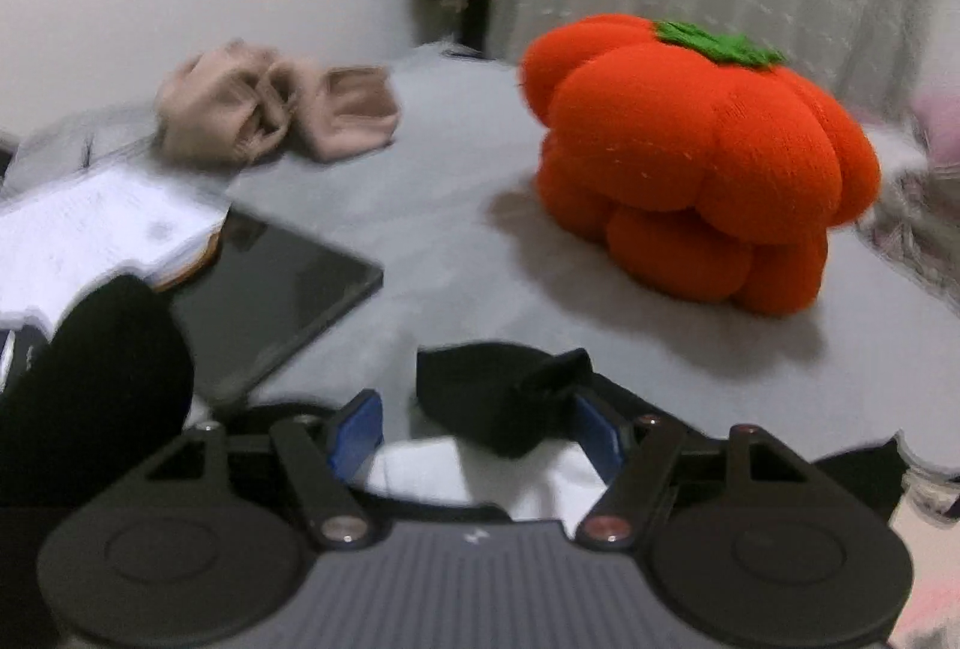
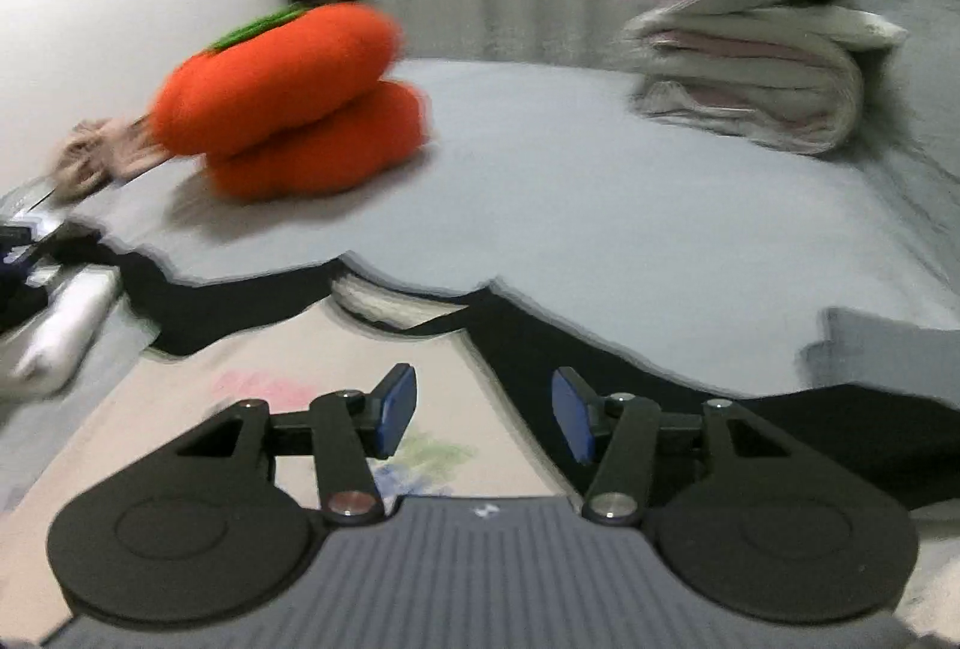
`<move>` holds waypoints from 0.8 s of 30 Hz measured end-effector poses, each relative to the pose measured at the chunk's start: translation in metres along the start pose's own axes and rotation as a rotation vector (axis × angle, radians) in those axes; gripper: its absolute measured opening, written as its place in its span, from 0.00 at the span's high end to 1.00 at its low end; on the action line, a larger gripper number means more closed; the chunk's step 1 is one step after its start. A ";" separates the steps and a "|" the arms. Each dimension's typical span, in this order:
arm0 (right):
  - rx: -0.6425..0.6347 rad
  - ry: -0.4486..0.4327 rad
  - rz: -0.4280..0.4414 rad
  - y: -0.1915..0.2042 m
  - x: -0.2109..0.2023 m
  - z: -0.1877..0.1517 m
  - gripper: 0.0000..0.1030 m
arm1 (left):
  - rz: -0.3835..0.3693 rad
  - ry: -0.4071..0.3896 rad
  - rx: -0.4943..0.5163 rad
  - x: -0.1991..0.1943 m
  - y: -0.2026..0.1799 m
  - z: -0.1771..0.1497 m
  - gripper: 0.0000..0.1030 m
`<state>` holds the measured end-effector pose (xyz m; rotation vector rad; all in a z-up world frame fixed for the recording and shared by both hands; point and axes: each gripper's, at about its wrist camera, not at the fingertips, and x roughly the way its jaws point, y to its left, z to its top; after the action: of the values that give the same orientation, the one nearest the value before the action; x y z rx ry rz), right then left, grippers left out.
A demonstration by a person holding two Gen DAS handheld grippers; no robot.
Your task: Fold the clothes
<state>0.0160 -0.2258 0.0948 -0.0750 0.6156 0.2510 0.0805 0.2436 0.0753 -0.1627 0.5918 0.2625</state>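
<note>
A grey garment lies spread over the bed; it also shows in the right wrist view, with its near edge wavy above a black layer. My left gripper is open, and a bunched piece of black cloth lies between its blue pads, touching the right one. My right gripper is open and empty, above a cream printed cloth just short of the grey garment's edge.
An orange pumpkin plush sits on the grey garment, also in the right wrist view. Beige cloth, a dark tablet and papers lie at left. Folded blankets with a purple cushion stand at back right.
</note>
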 end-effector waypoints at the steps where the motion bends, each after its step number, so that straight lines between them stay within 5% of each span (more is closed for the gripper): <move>1: -0.041 0.007 0.011 0.010 -0.001 -0.004 0.47 | 0.012 -0.019 0.057 0.004 -0.005 0.000 0.30; 3: -0.071 0.005 0.017 0.011 -0.004 -0.007 0.47 | 0.030 -0.036 0.149 0.015 -0.013 0.001 0.32; 4: -0.071 0.003 0.028 0.010 -0.006 -0.011 0.47 | 0.035 -0.032 0.183 0.022 -0.016 0.002 0.42; 5: -0.067 0.001 0.028 0.008 -0.007 -0.014 0.47 | 0.037 -0.003 0.183 0.030 -0.018 0.003 0.94; 9: -0.045 -0.007 0.010 0.002 -0.007 -0.025 0.47 | -0.005 0.080 -0.021 0.022 0.003 0.023 0.93; 13: -0.023 -0.039 0.001 -0.004 -0.008 -0.030 0.47 | -0.159 -0.016 -0.352 -0.044 0.038 0.064 0.93; 16: -0.003 -0.068 0.009 -0.004 -0.005 -0.029 0.47 | -0.193 -0.135 -0.580 -0.074 0.066 0.075 0.92; 24: 0.017 -0.056 0.049 0.009 0.012 -0.035 0.47 | -0.170 -0.123 -0.798 -0.069 0.097 0.065 0.91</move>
<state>0.0031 -0.2201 0.0594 -0.0358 0.5640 0.2947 0.0314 0.3375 0.1602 -0.9557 0.3207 0.3298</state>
